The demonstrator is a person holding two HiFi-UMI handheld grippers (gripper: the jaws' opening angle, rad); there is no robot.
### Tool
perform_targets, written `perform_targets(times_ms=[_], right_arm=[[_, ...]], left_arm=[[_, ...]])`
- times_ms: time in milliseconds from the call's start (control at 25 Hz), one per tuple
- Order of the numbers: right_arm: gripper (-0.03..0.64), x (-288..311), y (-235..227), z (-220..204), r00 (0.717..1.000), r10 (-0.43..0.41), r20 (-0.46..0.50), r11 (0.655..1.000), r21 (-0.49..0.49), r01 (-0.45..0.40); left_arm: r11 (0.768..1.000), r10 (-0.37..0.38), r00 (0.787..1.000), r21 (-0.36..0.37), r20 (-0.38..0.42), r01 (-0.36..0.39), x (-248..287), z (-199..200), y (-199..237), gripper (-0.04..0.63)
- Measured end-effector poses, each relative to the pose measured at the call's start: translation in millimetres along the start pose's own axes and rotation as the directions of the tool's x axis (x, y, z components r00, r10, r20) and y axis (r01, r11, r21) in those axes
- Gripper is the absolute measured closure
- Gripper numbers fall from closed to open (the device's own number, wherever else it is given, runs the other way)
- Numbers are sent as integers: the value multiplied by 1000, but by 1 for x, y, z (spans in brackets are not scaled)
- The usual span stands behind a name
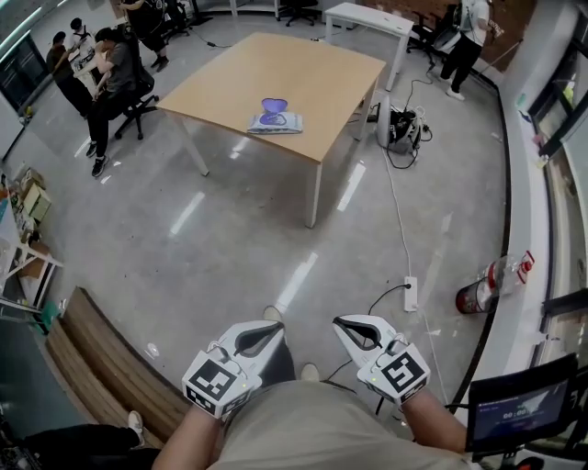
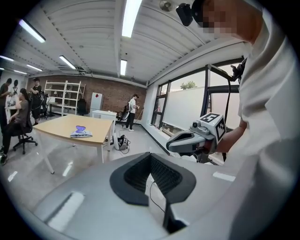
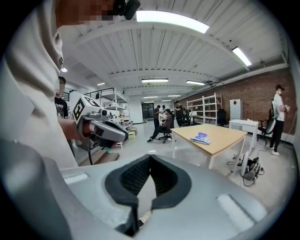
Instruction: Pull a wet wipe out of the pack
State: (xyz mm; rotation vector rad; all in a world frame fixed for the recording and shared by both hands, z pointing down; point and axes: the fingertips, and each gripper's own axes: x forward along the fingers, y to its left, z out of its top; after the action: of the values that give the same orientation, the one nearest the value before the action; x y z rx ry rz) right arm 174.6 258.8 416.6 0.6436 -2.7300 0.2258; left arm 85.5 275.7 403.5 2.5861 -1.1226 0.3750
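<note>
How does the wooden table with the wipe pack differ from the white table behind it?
The wooden table has a tan top; the white table is white all over. The wooden table looks broader, the white table narrower. The wooden table carries the wet wipe pack; the white table stands farther off. Both have white legs.

You are holding a pale grey left gripper [image 1: 274,329] and right gripper [image 1: 342,323], both showing black jaw pads and cubes [image 1: 214,381] patterned in black-and-white squares. The wipe pack [image 1: 275,124] is showing white with a purple lid [image 1: 272,107], lying on a light wooden table [image 1: 312,64]. The floor [image 1: 230,248] is gleaming grey.
</note>
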Motion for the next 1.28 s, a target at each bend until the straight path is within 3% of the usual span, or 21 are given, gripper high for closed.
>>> perform_targets(times_ms=[160,400,720,920,1040,1280], right_arm=[[615,39,-30,28,999,-37,-22,999,-18,36],[615,111,-79,69,995,-95,-43,995,-29,94],[615,201,-102,103,995,-85,-57,996,-39,83],[615,234,-128,117,995,-74,-74,997,-41,71],[615,255,-149,121,995,-62,-80,997,-42,59],[615,301,-217,128,997,-25,-79,998,-61,20]], left_arm=[[999,-44,999,-7,22,44,20,22,56,592],[993,-106,993,62,55,102,43,65,146,592],[991,-126,991,60,41,123,51,72,241,592],[992,-126,991,13,42,125,69,76,276,592],[992,-128,991,28,36,127,85,79,300,592],[998,-55,999,6,2,55,126,89,365,592]])
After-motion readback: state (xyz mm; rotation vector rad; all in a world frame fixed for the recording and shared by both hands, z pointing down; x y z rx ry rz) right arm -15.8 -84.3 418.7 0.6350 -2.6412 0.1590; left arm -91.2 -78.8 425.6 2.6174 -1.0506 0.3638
